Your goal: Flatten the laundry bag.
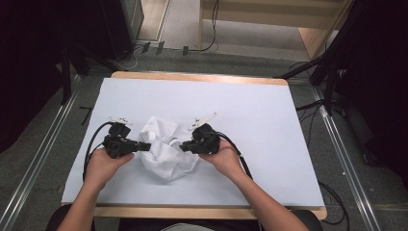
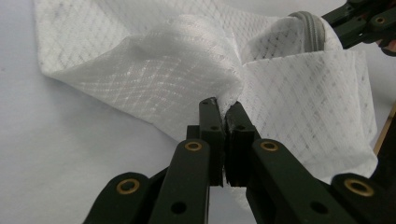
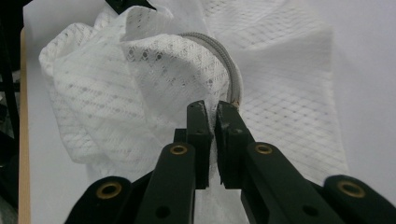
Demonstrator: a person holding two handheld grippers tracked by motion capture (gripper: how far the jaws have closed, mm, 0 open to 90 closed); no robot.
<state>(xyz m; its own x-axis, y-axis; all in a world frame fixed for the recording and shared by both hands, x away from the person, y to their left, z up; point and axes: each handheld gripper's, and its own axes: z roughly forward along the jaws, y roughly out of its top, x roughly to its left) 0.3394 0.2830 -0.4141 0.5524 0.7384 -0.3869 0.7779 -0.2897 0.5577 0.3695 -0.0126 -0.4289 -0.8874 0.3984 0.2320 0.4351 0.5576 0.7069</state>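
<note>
Mesh garment point(image 1: 166, 147), white with a grey ribbed band point(image 3: 231, 70) at one opening, lies crumpled just left of centre in the high view on the white table cover point(image 1: 269, 125), and you have it pinched from both sides. Your left gripper point(image 1: 144, 147) has its jaws closed together on a fold of the mesh at the garment's left edge, and your right gripper point(image 1: 185, 146) is clamped on the fabric just beside the ribbed band on the right side. To do this step well, I judge you should draw the two grips apart slowly and evenly, keeping both low over the table so the cloth spreads flat instead of bunching. Watch that each pinch holds a single layer; the open weave looks slippery and could snag on a jaw edge. Count: one garment, one ribbed band visible, two grippers, two hands, one table cover.
</note>
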